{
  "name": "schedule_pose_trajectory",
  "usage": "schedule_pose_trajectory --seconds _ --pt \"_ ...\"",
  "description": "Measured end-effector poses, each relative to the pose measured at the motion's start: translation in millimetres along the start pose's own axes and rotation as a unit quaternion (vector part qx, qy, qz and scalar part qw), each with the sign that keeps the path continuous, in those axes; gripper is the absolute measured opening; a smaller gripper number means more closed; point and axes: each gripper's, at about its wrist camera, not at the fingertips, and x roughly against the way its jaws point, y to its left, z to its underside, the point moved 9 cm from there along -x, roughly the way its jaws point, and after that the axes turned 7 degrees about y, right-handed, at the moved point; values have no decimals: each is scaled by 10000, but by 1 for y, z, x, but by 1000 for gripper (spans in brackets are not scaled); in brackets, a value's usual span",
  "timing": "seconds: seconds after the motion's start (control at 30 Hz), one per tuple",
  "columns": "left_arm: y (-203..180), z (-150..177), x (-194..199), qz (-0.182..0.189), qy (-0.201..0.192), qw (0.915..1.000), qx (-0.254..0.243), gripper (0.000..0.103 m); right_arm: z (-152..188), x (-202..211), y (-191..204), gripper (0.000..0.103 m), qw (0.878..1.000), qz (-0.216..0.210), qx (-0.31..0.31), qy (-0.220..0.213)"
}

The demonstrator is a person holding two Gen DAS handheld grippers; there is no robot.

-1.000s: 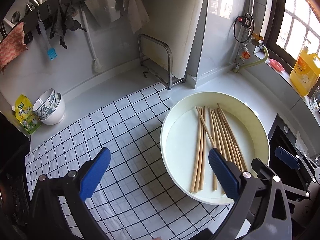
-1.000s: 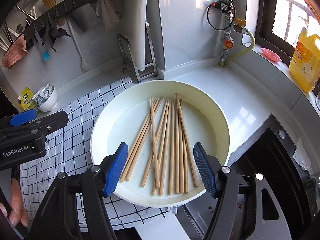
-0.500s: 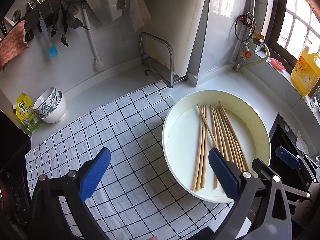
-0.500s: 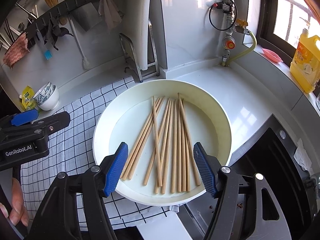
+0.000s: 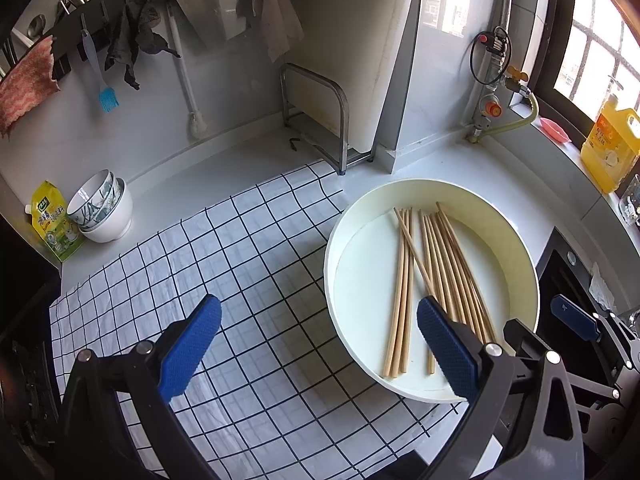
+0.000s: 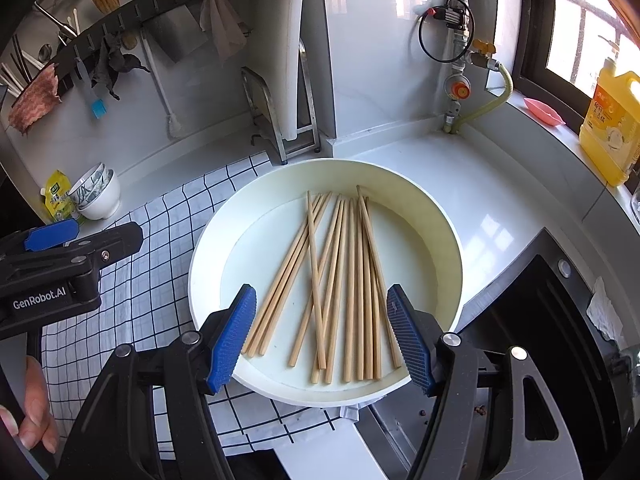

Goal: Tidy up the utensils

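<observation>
Chopsticks [image 6: 340, 276]: loose in round basin [image 6: 424, 204], directly ahead of right gripper [image 6: 322, 334]. Basin: half on checked cloth [image 5: 208, 248], ahead-right of left gripper [image 5: 316, 344]. Stacked bowls [image 5: 102, 208]: far left, beside packet [image 5: 52, 220]. Metal rack [image 5: 320, 116]: behind cloth. Stove [image 6: 560, 320]: right of basin.

A loose bundle of plain wooden chopsticks [image 6: 340, 280] lies flat in a round, shallow white basin [image 6: 440, 216], just ahead of the right hand-held gripper [image 6: 322, 334] and below its wide-apart jaws. Most run side by side pointing away from it; a few on its left slant and cross. The basin sits on the surface, ahead-right of the left hand-held gripper [image 5: 320, 344].
</observation>
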Motion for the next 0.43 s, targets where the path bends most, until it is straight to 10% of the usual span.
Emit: schedule_pose_trajectory --seconds 0.43 --pt "-3 5 0 25 80 10000 -46 97 3 1 -1 65 10000 -11 -1 -10"
